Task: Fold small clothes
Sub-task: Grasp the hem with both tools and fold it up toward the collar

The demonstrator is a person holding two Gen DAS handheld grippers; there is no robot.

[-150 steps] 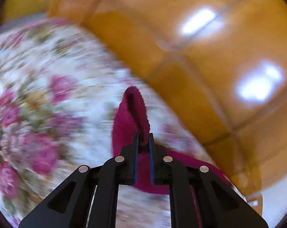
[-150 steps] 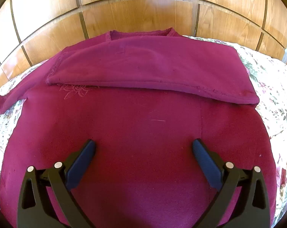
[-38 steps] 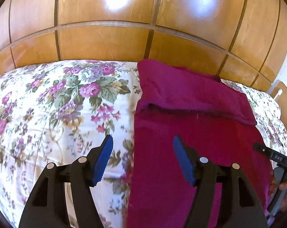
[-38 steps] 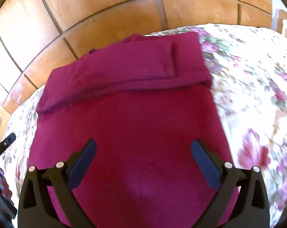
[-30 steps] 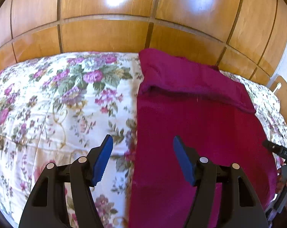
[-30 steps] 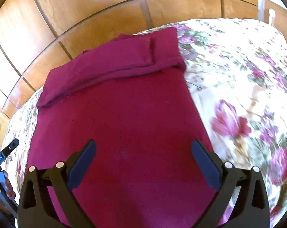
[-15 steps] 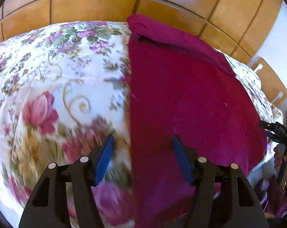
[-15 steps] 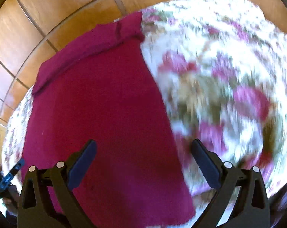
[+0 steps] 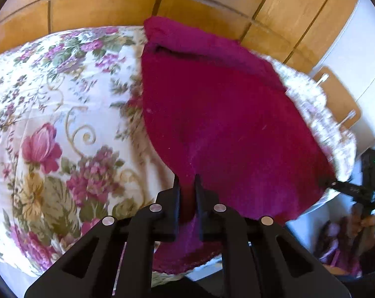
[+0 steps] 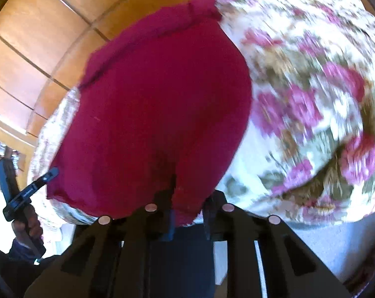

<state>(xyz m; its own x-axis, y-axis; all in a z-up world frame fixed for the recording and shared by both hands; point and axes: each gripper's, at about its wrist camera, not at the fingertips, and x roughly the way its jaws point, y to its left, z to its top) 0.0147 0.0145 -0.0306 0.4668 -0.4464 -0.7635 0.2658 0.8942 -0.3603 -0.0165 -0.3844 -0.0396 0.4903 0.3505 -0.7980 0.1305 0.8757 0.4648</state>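
Observation:
A maroon sweater lies flat on the flowered bed, its sleeves folded across the far end. My left gripper is at the near left corner of the hem, and its jaws are closing with the cloth pinched between them. At the near right corner of the hem, the right gripper has its jaws closing on the fabric, which drapes over one finger. Each gripper also shows at the edge of the other's view, as the right gripper and the left gripper.
The flowered bedspread spreads to both sides of the sweater. Wooden wall panels rise behind the bed. A wooden bedside piece stands at the right. A person's hand holds the left gripper's handle.
Both grippers pulled back from over the sweater's body to its near hem. Their jaws stood wide open before and have now closed on the hem corners.

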